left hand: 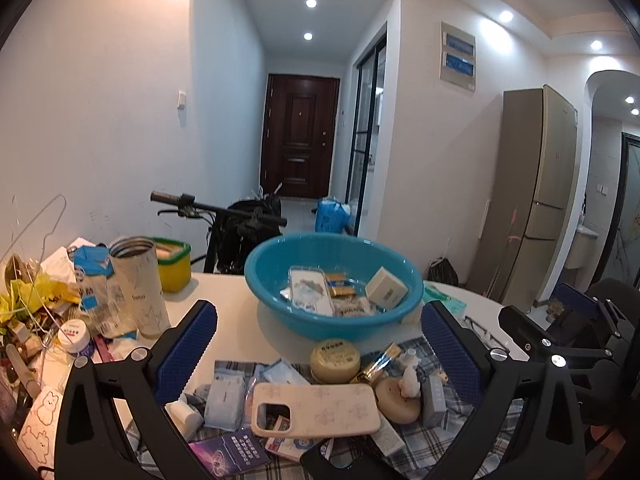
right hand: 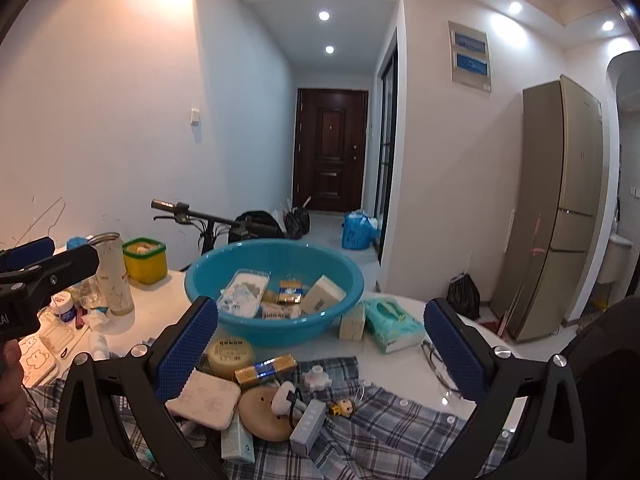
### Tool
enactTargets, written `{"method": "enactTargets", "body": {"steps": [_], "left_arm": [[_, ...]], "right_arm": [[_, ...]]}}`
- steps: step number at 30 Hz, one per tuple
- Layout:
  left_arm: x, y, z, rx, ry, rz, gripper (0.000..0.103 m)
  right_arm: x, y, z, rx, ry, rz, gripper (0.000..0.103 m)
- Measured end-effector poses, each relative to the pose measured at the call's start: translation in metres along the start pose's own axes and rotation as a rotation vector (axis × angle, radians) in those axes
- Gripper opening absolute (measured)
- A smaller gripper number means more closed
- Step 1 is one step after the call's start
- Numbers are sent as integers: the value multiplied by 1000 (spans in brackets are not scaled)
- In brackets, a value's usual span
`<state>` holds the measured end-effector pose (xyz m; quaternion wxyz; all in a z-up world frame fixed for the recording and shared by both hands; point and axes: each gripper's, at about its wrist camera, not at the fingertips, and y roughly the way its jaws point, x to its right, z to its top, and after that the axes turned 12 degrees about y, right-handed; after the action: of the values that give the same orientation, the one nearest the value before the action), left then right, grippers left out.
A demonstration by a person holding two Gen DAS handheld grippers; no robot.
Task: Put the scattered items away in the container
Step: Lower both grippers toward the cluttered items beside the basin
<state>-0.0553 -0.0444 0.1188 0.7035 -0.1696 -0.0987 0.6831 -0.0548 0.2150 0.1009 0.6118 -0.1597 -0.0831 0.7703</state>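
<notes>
A blue plastic basin [left hand: 280,268] [right hand: 204,276] stands on the white table and holds a phone case, gold packets and a cream box [left hand: 386,290]. In front of it, scattered items lie on a plaid cloth [right hand: 380,420]: a cream phone case [left hand: 316,408] [right hand: 204,398], a round yellow tin [left hand: 335,360] [right hand: 231,354], a gold packet [right hand: 266,368], a wooden disc [right hand: 260,410], tissue packs [left hand: 226,398]. My left gripper [left hand: 318,344] is open and empty above these items. My right gripper [right hand: 322,344] is open and empty over the same pile.
A tumbler [left hand: 140,284], milk carton [left hand: 92,284], yellow tub [left hand: 174,264] and clutter crowd the table's left. A green tissue pack [right hand: 392,322] and glasses [right hand: 438,364] lie right of the basin. A bicycle [left hand: 224,220] stands behind the table.
</notes>
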Motion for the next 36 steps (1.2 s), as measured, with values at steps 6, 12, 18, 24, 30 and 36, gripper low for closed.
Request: {"method": "enactTargets", "body": {"steps": [6,12,18,24,30,36], "left_arm": [[-1,30,-15,-98,-30,-53,103],[7,54,-28,-157,-4,-50,103],[14,94,-54,-284,-2,-76,103],[28,125,-77,-403,35,-99,103],[35,142,-94,-492,5,-177,103],[49,151,-101,-504,76,-142,103]], "right_arm": [[5,19,-11,-67,6,-22,103],[13,36,-23,-123,30,-32,103],[26,61,-43,-191,60,-49,103],[43,84,-58,-293,113,-90,103],[48,92,-63,-321,156,-82,103],[53,100,-67,-346,178,-95,103]]}}
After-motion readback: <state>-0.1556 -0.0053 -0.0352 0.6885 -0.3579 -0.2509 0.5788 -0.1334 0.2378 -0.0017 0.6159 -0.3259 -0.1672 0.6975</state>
